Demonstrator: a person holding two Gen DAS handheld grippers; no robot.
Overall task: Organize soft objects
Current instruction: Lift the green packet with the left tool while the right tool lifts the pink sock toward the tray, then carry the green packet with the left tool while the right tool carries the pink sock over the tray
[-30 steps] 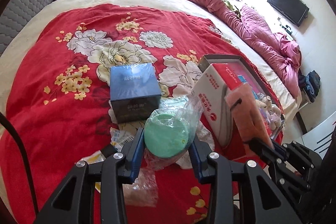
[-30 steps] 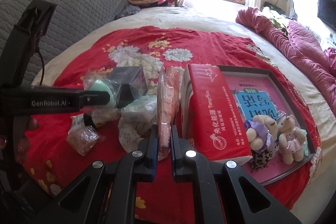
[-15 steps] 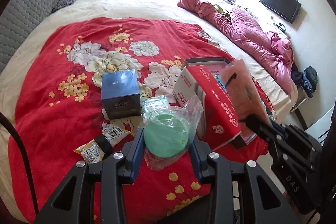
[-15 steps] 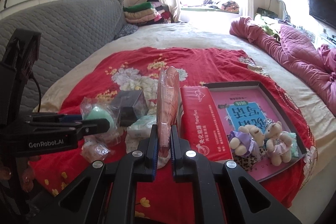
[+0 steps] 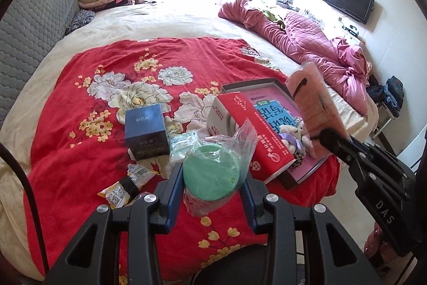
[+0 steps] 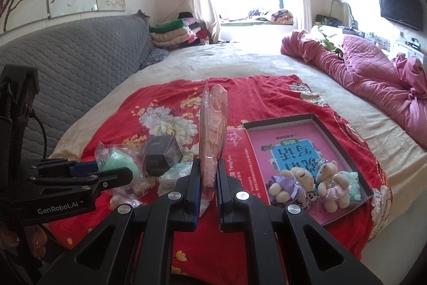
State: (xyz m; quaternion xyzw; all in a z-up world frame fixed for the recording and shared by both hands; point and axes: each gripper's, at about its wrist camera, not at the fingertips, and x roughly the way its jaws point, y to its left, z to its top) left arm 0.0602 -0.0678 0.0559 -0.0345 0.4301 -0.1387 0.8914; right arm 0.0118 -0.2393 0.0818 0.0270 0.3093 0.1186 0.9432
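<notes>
My left gripper [image 5: 212,178] is shut on a green round soft thing in a clear plastic bag [image 5: 210,172], held above the red floral cloth [image 5: 80,124]; the same bagged green thing [image 6: 117,164] shows at left in the right wrist view. My right gripper [image 6: 208,175] is shut on a flat pink packet in clear wrap [image 6: 212,130], standing upright; that pink packet [image 5: 312,103] also shows at right in the left wrist view. Two small plush bears [image 6: 307,183] lie in the open shallow box [image 6: 344,146] with the pink lining.
On the cloth lie a dark blue cube box [image 5: 146,130], a red and white carton [image 5: 245,132], a pale green wipes pack [image 5: 181,146] and a yellow snack wrapper [image 5: 122,186]. A crumpled pink quilt [image 5: 307,44] lies on the right, a grey padded headboard [image 6: 66,66] on the left.
Both grippers have risen and drawn back from the cloth, each carrying its item; the boxes and cloth now look farther away and more of the room shows.
</notes>
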